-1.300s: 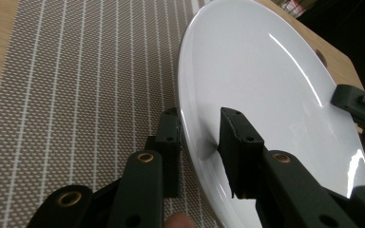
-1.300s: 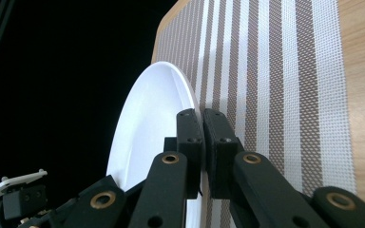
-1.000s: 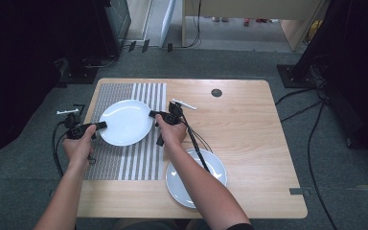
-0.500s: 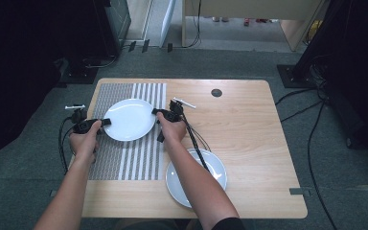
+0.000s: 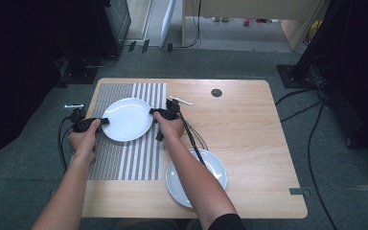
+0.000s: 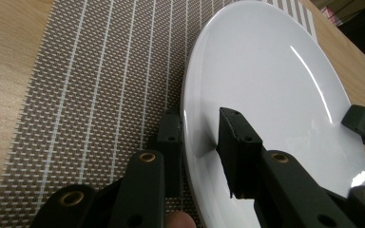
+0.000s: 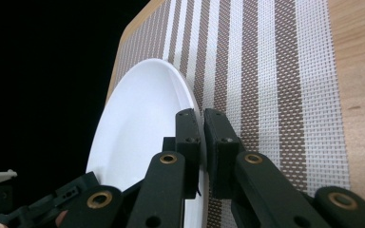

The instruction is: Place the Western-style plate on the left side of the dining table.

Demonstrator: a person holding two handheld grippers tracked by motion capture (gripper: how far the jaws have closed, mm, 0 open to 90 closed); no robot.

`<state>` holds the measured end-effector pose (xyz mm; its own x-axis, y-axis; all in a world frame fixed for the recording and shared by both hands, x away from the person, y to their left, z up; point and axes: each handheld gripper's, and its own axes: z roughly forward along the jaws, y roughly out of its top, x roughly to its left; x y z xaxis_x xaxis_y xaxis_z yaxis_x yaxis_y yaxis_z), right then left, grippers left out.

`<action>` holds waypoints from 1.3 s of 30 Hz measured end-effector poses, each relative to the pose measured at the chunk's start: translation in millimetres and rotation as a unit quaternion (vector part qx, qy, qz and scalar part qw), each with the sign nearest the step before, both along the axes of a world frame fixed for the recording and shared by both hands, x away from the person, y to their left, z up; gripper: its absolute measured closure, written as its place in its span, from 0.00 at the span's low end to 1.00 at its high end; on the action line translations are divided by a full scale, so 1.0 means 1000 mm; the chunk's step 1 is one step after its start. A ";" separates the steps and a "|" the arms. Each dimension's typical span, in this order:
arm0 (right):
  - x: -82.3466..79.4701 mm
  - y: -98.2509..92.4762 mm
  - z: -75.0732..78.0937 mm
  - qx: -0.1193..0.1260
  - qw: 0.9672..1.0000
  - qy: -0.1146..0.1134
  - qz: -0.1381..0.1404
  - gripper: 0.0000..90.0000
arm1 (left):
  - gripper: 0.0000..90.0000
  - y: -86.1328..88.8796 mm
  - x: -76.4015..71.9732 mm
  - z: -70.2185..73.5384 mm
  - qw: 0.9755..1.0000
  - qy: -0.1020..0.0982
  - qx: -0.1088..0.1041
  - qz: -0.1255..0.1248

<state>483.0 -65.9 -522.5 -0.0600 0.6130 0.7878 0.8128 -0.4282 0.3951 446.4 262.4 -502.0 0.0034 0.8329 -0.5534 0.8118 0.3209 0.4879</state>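
Jaws of left gripper (image 5: 101,121) and right gripper (image 5: 154,111) clamp opposite rims of plate (image 5: 127,119).

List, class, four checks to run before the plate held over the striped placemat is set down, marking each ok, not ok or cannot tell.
1. Left tongs clamped on the white plate rim: ok.
2. Right tongs clamped on the opposite rim: ok.
3. Striped placemat under the plate free of other objects: ok.
4. Plate clear of the second plate near the table's front edge: ok.
5. Plate already resting on the mat: cannot tell.
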 end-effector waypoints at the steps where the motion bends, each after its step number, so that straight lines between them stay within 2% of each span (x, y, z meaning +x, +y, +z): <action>1: 0.000 0.000 0.000 -0.003 1.000 0.001 0.002 0.96 | 0.80 0.000 0.000 -0.001 1.000 0.001 0.001 -0.002; 4: 0.001 0.000 -0.002 -0.013 1.000 0.001 0.006 0.95 | 0.80 -0.001 0.000 -0.003 1.000 0.001 0.002 -0.004; 9: 0.001 0.001 -0.007 -0.021 1.000 0.003 0.014 0.94 | 0.77 -0.002 -0.003 -0.004 1.000 -0.016 0.008 -0.008; 11: 0.001 0.002 -0.010 -0.025 1.000 0.001 0.015 0.93 | 0.73 -0.002 -0.003 -0.004 1.000 -0.021 0.006 -0.014; 13: 0.000 0.002 -0.009 -0.025 1.000 -0.003 0.016 0.90 | 0.64 -0.003 -0.003 -0.004 0.999 -0.027 -0.003 -0.022; 17: -0.004 0.008 -0.005 -0.059 0.998 -0.032 0.016 0.82 | 0.53 0.000 -0.005 -0.003 0.999 -0.033 -0.005 -0.037; 20: -0.006 0.008 0.000 -0.098 0.993 -0.062 0.021 0.76 | 0.44 0.001 -0.009 0.001 0.998 -0.037 0.025 -0.038; 22: -0.006 0.005 0.004 -0.114 0.990 -0.078 0.024 0.71 | 0.41 0.003 -0.012 0.003 0.998 -0.040 0.033 -0.042; 27: -0.007 -0.001 0.017 -0.097 0.988 -0.116 0.022 0.60 | 0.34 0.004 -0.021 0.007 0.997 -0.052 0.029 -0.045; 29: -0.009 -0.003 0.027 -0.098 0.985 -0.139 0.020 0.57 | 0.29 0.003 -0.026 0.011 0.996 -0.063 0.022 -0.051; 31: -0.011 -0.004 0.033 -0.108 0.982 -0.153 0.020 0.52 | 0.27 0.002 -0.032 0.015 0.995 -0.075 0.019 -0.055; 35: -0.019 -0.010 0.047 -0.143 0.974 -0.171 0.032 0.43 | 0.21 0.001 -0.042 0.021 0.993 -0.092 0.023 -0.065; 39: -0.026 -0.021 0.055 -0.192 0.962 -0.183 0.067 0.39 | 0.21 -0.001 -0.051 0.029 0.992 -0.104 0.027 -0.067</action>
